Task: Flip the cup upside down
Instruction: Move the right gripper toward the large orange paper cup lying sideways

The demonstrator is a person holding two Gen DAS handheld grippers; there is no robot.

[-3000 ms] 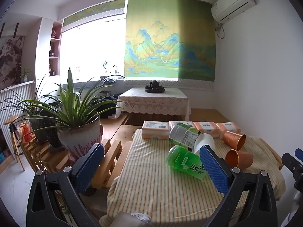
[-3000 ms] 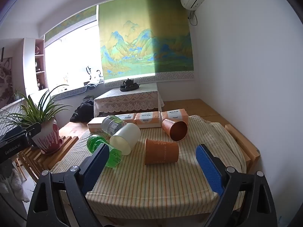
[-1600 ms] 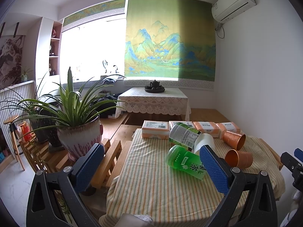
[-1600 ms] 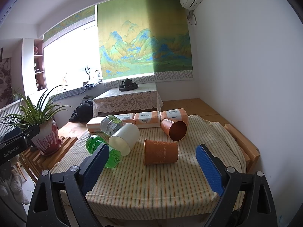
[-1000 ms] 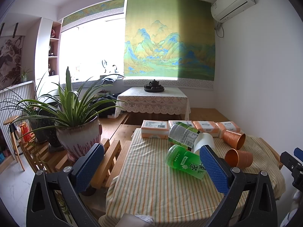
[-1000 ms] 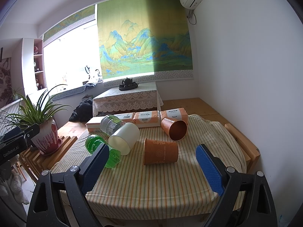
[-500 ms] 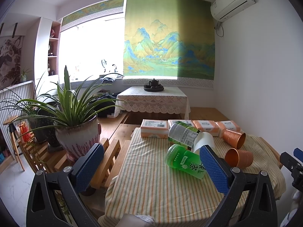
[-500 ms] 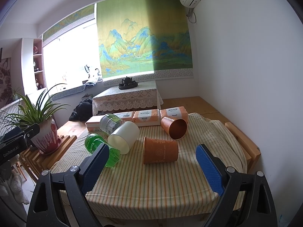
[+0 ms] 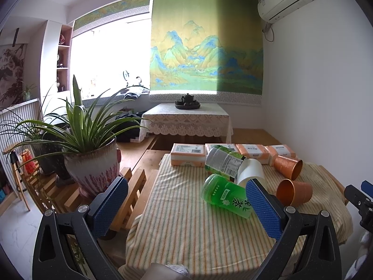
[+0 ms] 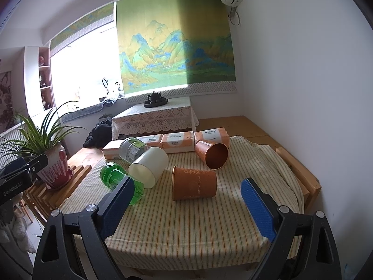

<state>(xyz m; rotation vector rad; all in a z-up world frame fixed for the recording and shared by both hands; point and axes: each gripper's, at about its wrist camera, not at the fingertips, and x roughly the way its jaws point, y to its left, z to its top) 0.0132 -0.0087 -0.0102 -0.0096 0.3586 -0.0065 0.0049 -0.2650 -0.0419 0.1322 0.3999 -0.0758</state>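
Several cups lie on their sides on a striped tablecloth (image 10: 186, 221). An orange paper cup (image 10: 194, 183) lies nearest, its mouth to the right; it also shows in the left wrist view (image 9: 294, 192). A second orange cup (image 10: 211, 154) lies behind it, mouth toward me. A white cup (image 10: 149, 165), a green cup (image 10: 114, 175) and a clear labelled cup (image 10: 132, 149) lie to the left. My right gripper (image 10: 186, 204) is open and empty, short of the near orange cup. My left gripper (image 9: 184, 206) is open and empty over the table's left part.
Several orange tissue packs (image 10: 178, 142) line the table's back edge. A potted plant (image 9: 91, 161) stands on a wooden rack left of the table. A white wall runs along the right. A lace-covered low table (image 9: 186, 119) with a teapot stands behind.
Both grippers have drifted very slightly; the views shift a little. The cups have not moved and both grippers stay open.
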